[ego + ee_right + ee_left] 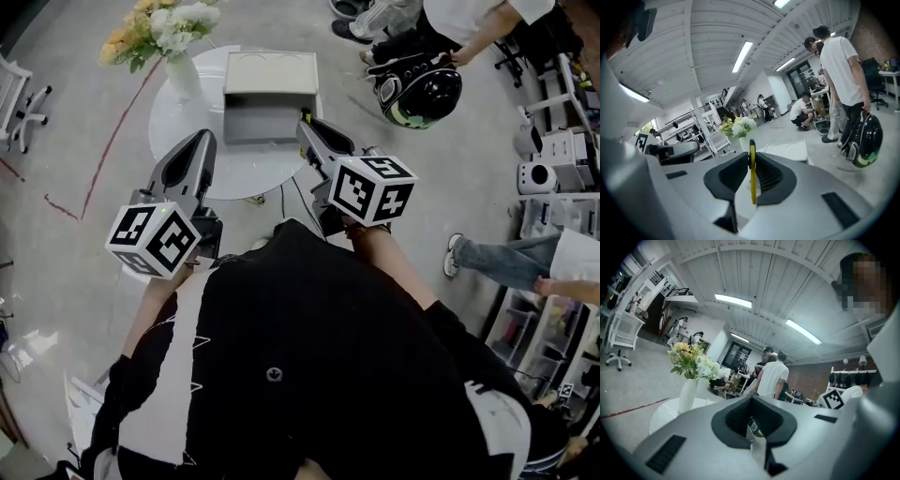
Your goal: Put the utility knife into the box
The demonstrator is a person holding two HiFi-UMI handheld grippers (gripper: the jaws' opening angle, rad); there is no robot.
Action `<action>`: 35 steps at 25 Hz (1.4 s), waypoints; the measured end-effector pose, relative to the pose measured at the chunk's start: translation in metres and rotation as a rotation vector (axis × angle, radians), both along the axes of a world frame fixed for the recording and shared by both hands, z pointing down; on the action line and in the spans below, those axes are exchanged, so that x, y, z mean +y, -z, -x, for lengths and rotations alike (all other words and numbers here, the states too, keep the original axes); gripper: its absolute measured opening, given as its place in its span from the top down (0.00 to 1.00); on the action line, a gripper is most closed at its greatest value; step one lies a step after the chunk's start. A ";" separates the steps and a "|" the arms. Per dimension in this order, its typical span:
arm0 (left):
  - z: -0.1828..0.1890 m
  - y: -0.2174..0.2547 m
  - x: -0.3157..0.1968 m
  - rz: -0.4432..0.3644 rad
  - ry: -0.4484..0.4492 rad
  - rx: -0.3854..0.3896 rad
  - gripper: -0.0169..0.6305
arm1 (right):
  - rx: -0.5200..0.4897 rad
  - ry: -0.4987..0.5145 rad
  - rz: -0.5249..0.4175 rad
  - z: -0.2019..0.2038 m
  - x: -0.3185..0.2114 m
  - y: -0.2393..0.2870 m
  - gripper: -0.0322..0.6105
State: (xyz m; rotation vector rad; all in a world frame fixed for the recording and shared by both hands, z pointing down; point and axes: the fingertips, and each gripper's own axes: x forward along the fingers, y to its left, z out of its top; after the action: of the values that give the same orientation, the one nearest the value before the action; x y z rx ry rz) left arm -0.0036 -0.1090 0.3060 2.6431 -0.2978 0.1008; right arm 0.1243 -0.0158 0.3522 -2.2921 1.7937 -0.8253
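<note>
The right gripper [307,131] is clenched on the knife [752,171], which stands edge-on between its jaws, a thin yellow strip pinched by its flat sides, probably so it will not swivel on the way. This gripper points at the box [268,111], whose lid is up, ready to take the knife. The left gripper [201,142] hangs just short of the table [178,122], jaws closed with nothing between them. There are one knife, one box, one vase [183,75] and two grippers.
</note>
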 end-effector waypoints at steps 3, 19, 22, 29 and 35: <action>-0.004 -0.006 -0.003 0.015 0.024 0.003 0.96 | -0.026 0.007 0.028 -0.003 0.001 -0.013 0.86; -0.025 -0.018 -0.034 0.070 0.181 -0.004 0.96 | -0.060 0.174 0.185 -0.034 -0.034 -0.061 0.86; -0.023 -0.017 -0.042 0.067 0.216 -0.005 0.96 | -0.067 0.203 0.230 -0.040 -0.042 -0.078 0.86; -0.012 -0.015 -0.061 0.066 0.305 0.003 0.96 | -0.064 0.271 0.341 -0.053 -0.059 -0.118 0.86; 0.005 -0.026 -0.076 0.057 0.392 -0.032 0.96 | -0.040 0.328 0.434 -0.061 -0.068 -0.153 0.86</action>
State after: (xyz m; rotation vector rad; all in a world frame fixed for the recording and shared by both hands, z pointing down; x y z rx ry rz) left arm -0.0085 -0.1847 0.3320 2.4765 -0.8026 0.0220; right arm 0.1851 -0.0836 0.5055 -2.2083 2.1859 -1.4283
